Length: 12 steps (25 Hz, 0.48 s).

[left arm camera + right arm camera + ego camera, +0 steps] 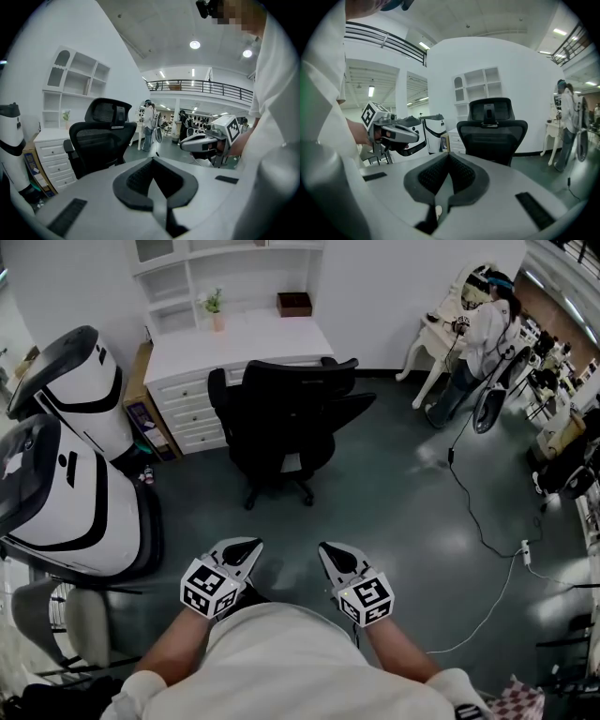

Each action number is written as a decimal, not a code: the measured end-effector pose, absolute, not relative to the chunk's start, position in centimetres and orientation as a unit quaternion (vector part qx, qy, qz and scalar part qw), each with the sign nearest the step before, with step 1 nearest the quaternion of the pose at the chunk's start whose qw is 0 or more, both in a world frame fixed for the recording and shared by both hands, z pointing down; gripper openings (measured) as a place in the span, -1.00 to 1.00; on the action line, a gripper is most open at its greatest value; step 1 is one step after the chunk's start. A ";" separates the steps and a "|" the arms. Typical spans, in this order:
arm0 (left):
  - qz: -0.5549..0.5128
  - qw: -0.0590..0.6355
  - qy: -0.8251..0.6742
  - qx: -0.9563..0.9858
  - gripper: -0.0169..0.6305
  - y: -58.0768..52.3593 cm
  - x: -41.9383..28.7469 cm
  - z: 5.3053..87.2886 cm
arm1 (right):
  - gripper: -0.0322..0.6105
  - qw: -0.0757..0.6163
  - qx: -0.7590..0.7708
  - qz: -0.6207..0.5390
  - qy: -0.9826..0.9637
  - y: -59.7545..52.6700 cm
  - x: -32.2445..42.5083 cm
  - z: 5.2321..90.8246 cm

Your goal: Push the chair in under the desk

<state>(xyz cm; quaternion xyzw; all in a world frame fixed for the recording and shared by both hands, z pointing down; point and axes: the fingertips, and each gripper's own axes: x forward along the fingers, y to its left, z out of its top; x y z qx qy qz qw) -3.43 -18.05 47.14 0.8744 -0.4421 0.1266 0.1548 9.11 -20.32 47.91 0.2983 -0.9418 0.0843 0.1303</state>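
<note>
A black mesh office chair (pixel 281 423) stands pulled out from the white desk (pixel 239 343), its back towards me. It also shows in the left gripper view, chair (pixel 101 136), and in the right gripper view, chair (pixel 491 131). My left gripper (pixel 246 549) and right gripper (pixel 330 554) are held low near my body, well short of the chair. Both have their jaws shut with nothing between them. Each gripper sees the other: right gripper (pixel 185 144), left gripper (pixel 415 136).
Two large white and black machines (pixel 70 456) stand at the left beside the desk. A person (pixel 483 334) stands at a white table far right. A cable (pixel 483 531) runs across the dark floor at right. A shelf unit (pixel 202 268) rises above the desk.
</note>
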 end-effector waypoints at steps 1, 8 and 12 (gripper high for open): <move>0.127 0.156 -0.442 0.874 -0.96 -17.9 -3.4 47.2 | -0.89 0.130 0.298 0.084 -0.942 -20.2 9.1 47.9; 0.132 0.148 -0.437 0.877 -0.96 -17.6 -2.5 47.2 | -0.89 0.132 0.304 0.088 -0.940 -19.8 9.9 48.3; 0.134 0.148 -0.435 0.878 -0.96 -17.3 -2.3 47.3 | -0.89 0.131 0.307 0.088 -0.939 -19.6 10.2 48.3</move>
